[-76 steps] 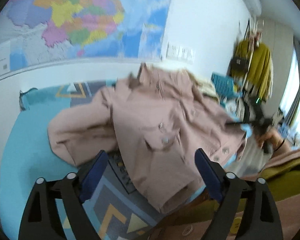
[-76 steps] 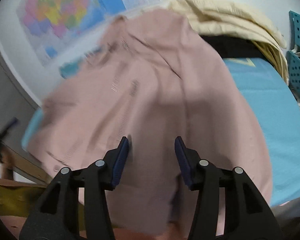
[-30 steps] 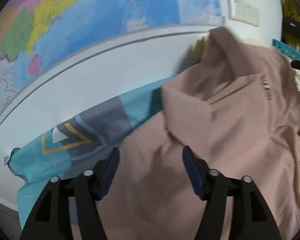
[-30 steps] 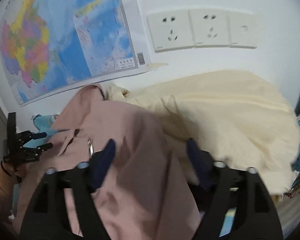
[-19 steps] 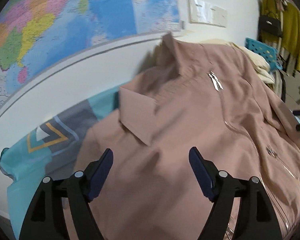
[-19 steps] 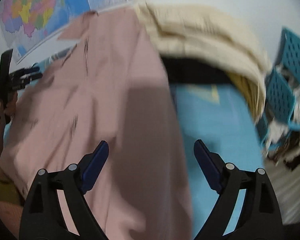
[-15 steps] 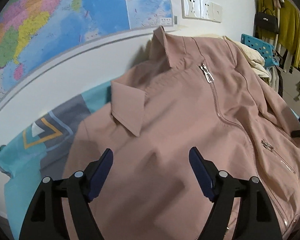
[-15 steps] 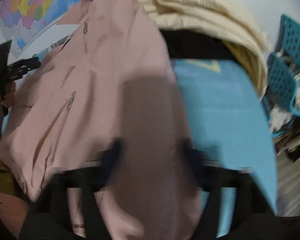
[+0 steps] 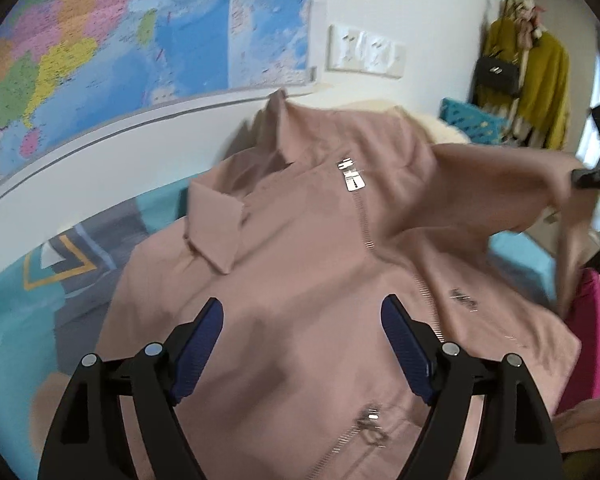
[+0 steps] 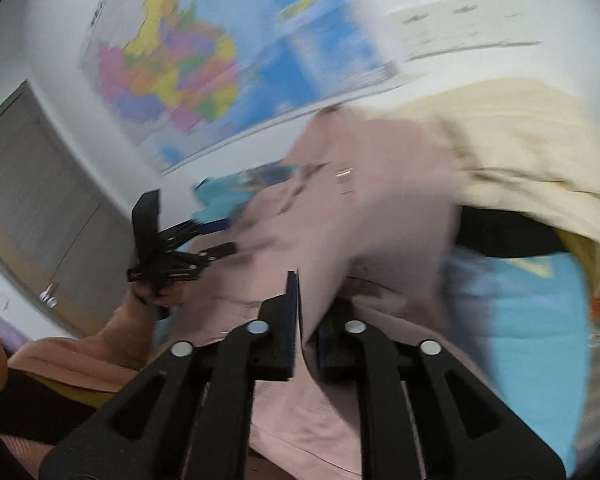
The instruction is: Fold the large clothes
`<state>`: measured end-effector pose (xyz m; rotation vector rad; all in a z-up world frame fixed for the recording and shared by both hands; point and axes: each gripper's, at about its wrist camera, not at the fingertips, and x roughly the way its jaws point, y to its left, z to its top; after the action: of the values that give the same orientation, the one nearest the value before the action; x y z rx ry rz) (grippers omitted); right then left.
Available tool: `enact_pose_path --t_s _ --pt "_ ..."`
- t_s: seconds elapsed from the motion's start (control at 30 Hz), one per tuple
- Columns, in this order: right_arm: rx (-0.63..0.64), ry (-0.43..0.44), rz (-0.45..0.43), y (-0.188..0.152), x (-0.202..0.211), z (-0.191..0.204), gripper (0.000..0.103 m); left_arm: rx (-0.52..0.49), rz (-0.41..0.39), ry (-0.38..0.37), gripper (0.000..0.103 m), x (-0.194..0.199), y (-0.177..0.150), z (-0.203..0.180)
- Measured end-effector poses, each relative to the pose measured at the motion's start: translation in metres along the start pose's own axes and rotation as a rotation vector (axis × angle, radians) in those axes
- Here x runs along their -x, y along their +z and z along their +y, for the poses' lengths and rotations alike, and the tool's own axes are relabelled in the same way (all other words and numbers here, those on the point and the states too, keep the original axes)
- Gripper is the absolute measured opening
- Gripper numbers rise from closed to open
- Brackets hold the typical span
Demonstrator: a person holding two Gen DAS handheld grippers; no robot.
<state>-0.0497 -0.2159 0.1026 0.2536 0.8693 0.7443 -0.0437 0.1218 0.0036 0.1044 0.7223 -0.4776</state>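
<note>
A dusty-pink jacket (image 9: 308, 264) of smooth, matte woven cloth lies front-up on a turquoise cover (image 9: 16, 320) printed with grey and yellow chevrons, its pointed collar (image 9: 216, 228) folded open toward the wall and a slanted metal zip (image 9: 360, 220) running down the chest to a silver pull. The left gripper (image 9: 302, 332) hovers over the jacket's lower chest with its jaws spread wide, having just been opening; the ribbed dark-blue pads (image 9: 198, 348) stand apart above the cloth with nothing pinched between them. Out to the right, one sleeve (image 9: 496, 196) is lifted off the bed, stretched into a soft, sagging ridge toward the right gripper (image 9: 592, 178), whose black tip shows at its end. From that gripper's own view the frame is smeared, yet the right gripper (image 10: 306, 308) has its jaws drawn close on a fold of the pink sleeve (image 10: 340, 264), the cloth passing between the black fingers; they have just been parting a little, and the fabric is between them. Behind the jacket sits a rumpled cream cloth (image 10: 512, 152) over something black (image 10: 508, 236). A glossy coloured map (image 9: 132, 40) covers the white wall beside a row of white sockets (image 9: 366, 52). Mustard garments (image 9: 540, 76) and a small black bag (image 9: 498, 76) hang farther right, near a perforated teal crate (image 9: 472, 120).
</note>
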Motion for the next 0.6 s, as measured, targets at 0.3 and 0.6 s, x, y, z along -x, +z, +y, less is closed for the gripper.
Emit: enact_pose_path --t_s 0.3,0.6 --pt "0.114 -0.246 0.157 -0.024 -0.084 0.007 0.076 -0.040 0.022 -0.042 0.082 0.010 -0.024 -0.019" --pt "0.226 -0.440 0.363 -0.086 -0.116 -0.015 0.010 -0.023 0.062 -0.081 0.084 -0.002 -0.031 -0.019"
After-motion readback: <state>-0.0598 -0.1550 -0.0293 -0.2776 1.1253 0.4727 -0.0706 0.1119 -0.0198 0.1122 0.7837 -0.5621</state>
